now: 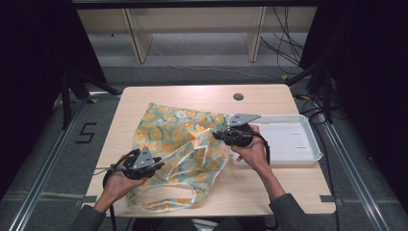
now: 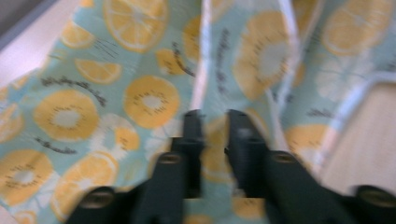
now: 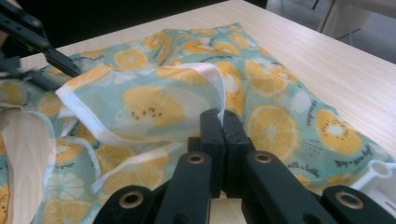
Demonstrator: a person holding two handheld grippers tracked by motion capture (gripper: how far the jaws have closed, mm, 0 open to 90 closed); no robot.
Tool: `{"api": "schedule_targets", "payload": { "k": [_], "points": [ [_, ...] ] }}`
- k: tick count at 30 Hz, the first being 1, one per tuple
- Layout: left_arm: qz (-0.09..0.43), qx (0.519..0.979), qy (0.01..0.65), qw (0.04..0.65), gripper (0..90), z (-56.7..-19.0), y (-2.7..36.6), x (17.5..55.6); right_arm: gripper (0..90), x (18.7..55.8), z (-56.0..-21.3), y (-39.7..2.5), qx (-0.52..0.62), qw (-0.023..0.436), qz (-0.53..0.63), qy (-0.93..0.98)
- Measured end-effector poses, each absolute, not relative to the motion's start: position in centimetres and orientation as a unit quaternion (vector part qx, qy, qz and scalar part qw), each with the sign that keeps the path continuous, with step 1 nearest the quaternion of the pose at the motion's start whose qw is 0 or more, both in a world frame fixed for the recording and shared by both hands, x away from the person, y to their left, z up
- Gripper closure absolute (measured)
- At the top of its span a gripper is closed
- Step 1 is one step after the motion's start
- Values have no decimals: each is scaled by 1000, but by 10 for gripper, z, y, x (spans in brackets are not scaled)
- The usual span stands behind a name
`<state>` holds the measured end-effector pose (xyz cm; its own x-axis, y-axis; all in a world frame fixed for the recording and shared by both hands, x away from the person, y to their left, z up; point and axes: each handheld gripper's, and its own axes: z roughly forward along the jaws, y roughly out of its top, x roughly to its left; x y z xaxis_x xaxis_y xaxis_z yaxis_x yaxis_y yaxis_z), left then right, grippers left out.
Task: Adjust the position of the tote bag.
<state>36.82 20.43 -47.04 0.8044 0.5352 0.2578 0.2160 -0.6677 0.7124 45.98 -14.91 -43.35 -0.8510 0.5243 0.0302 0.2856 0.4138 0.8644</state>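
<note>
A cloth bag (image 1: 178,130) printed with orange slices on pale teal, with white edging and white handles, lies spread on the wooden table (image 1: 279,187). My right gripper (image 1: 215,135) is at the bag's right side, shut on the white-edged rim (image 3: 205,70), which it lifts off the table. My left gripper (image 1: 159,166) is at the bag's near left, shut on the same rim with cloth between its jaws (image 2: 215,116). The rim hangs raised between the two grippers. In the right gripper view the left gripper (image 3: 70,70) comes in at top left. A white handle loop (image 1: 163,202) lies near the front edge.
A white shallow tray (image 1: 293,139) stands at the table's right, just behind my right hand; its corner (image 3: 378,172) sits close to the right jaws. A round cable hole (image 1: 238,96) is at the table's back. Wooden shelving and cables stand beyond the table.
</note>
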Motion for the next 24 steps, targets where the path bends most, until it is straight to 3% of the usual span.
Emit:
{"api": "schedule_targets", "payload": {
  "k": [4,8,14,16,21,23,24],
  "points": [
    [242,896,198,315,441,-473,210,353,900,461,-435,-155,252,124,479,832],
    [266,899,208,279,331,-484,210,350,900,463,-438,-157,267,120,478,828],
    [285,915,178,223,343,-496,199,366,900,466,-443,-156,262,122,471,834],
    [269,923,165,221,447,-499,197,372,900,466,-444,-154,258,119,469,836],
    [233,931,155,233,870,-503,196,377,900,462,-443,-150,252,123,449,849],
    [229,925,166,253,893,-500,198,377,826,461,-443,-147,244,120,437,858],
    [225,920,174,270,894,-497,200,377,740,456,-442,-147,258,124,424,859]
  ]
}}
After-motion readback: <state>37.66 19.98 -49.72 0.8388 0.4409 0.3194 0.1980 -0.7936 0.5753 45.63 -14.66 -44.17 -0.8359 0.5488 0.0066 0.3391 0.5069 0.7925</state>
